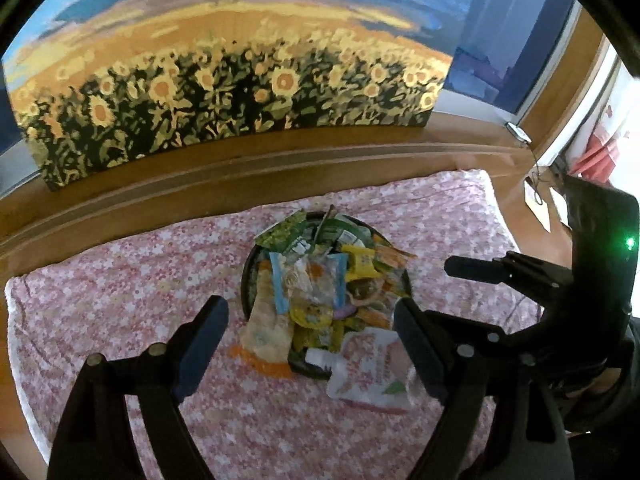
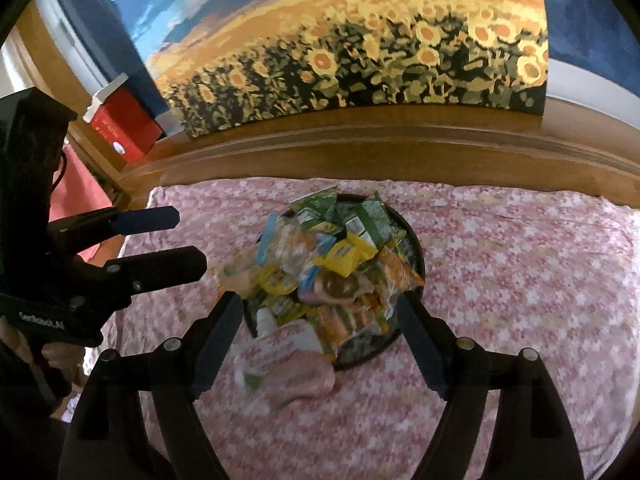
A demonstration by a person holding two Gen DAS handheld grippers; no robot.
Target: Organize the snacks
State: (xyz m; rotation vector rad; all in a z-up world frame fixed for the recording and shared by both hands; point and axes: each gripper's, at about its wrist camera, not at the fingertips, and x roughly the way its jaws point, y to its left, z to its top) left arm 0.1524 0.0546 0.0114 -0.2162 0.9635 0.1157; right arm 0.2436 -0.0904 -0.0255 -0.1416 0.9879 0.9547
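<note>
Snacks (image 1: pixel 320 280) heaped in a dark tray (image 1: pixel 246 276) on the floral cloth (image 1: pixel 120 280).
Both grippers, left (image 1: pixel 310 342) and right (image 2: pixel 320 336), gape wide and empty; a pink pouch (image 1: pixel 372 372) lies half off the rim, and any nudge there could spill the pile.

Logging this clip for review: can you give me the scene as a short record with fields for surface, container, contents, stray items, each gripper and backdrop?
surface: pink floral cloth
container: round dark tray, piled high
contents: mixed snack packets, among them a yellow packet and green packets
stray items: white spouted pouch lying off the tray's near edge on the cloth
left gripper: open, empty, above the tray's near side
right gripper: open, empty, over the pouch
backdrop: sunflower painting on a wooden ledge
</note>
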